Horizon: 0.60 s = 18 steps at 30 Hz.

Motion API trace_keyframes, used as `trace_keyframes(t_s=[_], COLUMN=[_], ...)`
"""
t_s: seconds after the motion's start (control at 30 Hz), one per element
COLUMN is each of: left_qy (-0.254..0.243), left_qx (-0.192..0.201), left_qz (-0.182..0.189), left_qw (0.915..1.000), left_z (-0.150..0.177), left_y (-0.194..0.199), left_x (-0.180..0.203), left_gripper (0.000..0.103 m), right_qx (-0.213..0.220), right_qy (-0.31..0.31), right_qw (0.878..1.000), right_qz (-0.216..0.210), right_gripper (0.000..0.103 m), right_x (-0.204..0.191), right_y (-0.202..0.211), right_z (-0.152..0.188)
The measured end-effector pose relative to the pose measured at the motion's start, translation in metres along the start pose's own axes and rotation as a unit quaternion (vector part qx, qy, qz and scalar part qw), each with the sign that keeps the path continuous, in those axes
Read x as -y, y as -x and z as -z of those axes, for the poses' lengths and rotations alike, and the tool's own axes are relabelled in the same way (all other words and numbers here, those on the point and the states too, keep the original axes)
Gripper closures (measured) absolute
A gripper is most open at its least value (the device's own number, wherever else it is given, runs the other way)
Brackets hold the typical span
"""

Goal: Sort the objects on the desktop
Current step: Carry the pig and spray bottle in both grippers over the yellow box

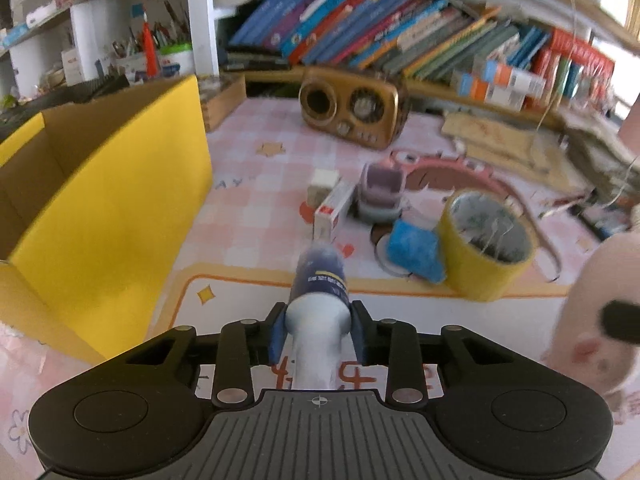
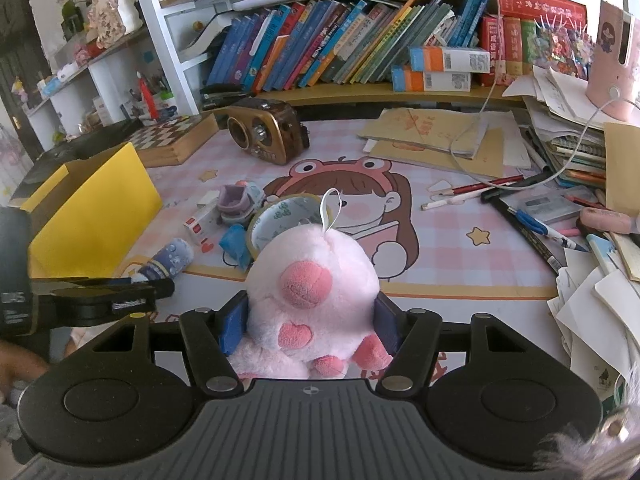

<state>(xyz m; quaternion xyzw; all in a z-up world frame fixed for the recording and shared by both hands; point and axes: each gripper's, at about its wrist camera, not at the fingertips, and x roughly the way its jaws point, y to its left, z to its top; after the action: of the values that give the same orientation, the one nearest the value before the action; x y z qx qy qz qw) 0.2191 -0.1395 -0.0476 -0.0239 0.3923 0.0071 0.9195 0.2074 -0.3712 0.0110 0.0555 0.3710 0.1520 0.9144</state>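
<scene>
Bookshelves packed with leaning books (image 2: 320, 40) run behind a desk covered by a pink checked cartoon mat (image 2: 460, 208).

In the left wrist view, the left gripper (image 1: 318, 330) has its blue-padded fingers (image 1: 277, 336) closed on a dark blue bottle (image 1: 320, 280), clamped at its pale lower body, with the printed end pointing away toward 12 o'clock above the mat. A yellow cardboard box (image 1: 120, 208) stands open at 9 to 10 o'clock of the bottle. At 2 o'clock sits a yellow tape roll (image 1: 486, 252) on its side, and just beside it at its 9 o'clock a blue crumpled item (image 1: 414, 246). Farther out at 12 o'clock lie a small red-and-white carton (image 1: 332, 210) and a purple toy (image 1: 380, 188), with a brown retro radio (image 1: 352, 106) beyond them.

In the right wrist view, the right gripper (image 2: 310, 320) is closed around a pink plush toy (image 2: 312, 280), its pads pressed into the toy's sides; the toy faces the camera, and a white loop stands up from its top. The bottle (image 2: 170, 258) and the left gripper (image 2: 100, 298) show at 9 o'clock of the plush, with the box (image 2: 96, 216) at 10 o'clock. Pencils and pens (image 2: 480, 190) lie at 2 o'clock, and stacked papers (image 2: 592, 304) crowd the 3 o'clock edge.
</scene>
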Motion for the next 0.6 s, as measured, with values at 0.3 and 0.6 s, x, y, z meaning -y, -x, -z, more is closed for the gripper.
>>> trace_keyframes(t_s=[0.3,0.6], left_qy=[0.036,0.067], left_qx=[0.024,0.048], left_qz=[0.041,0.085], left_qw=[0.9982,0.9930], left_z=[0.005,0.010], left_y=[0.039,0.069], left_x=[-0.016,-0.039], left_gripper=[0.072,0.072], right_qx=[-0.006,0.004], right_qy=[0.013,0.018], right_qw=[1.000,1.000], right_qz=[0.001,0.014], right_gripper=[0.042,0.042], right_x=[-0.019,-0.044], right_y=[0.004,0.017], right_z=[0.002,0.008])
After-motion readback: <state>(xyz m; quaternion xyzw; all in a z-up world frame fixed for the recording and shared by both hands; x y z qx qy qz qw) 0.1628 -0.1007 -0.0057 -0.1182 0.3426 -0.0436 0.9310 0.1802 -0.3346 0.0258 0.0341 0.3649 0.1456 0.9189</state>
